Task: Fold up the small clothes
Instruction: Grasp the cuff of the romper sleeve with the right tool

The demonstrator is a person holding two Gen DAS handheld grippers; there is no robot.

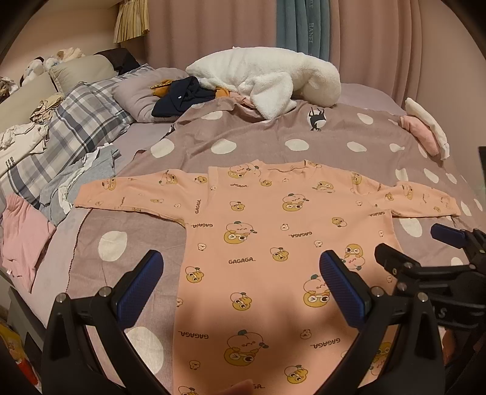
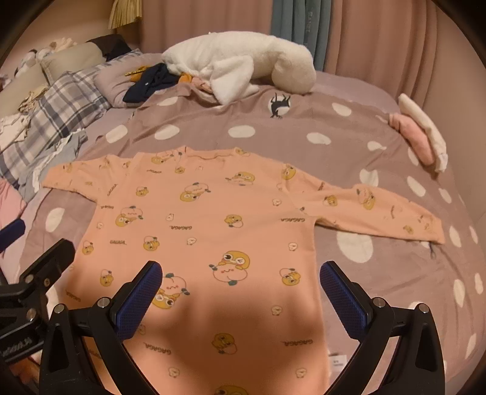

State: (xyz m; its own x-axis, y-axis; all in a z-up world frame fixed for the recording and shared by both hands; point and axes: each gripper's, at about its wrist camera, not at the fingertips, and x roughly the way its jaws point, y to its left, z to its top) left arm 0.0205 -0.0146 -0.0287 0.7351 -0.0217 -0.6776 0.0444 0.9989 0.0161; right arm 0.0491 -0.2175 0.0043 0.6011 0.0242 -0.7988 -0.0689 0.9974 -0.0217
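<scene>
In the left wrist view, one peach long-sleeved shirt (image 1: 273,243) lies flat on the polka-dot bedcover (image 1: 243,133), collar toward the far edge, both sleeves spread sideways. "GAGAGA" is printed on it many times among yellow cartoon figures. The left gripper (image 1: 241,282) hovers above the shirt's lower half, blue-padded fingers wide apart and empty. The right gripper (image 1: 410,246) shows at the right, also spread. One white plush toy (image 1: 267,76) rests near the bed's far edge before pink curtains (image 1: 395,39); a teal towel (image 1: 303,27) reads "HANEL". Loose clothes (image 1: 76,179) pile along the bed's left edge.

In the right wrist view, the right gripper (image 2: 241,282) hangs over the shirt (image 2: 212,231), fingers wide, holding nothing. A folded pink-and-white garment (image 2: 422,136) sits at the bed's right edge.
</scene>
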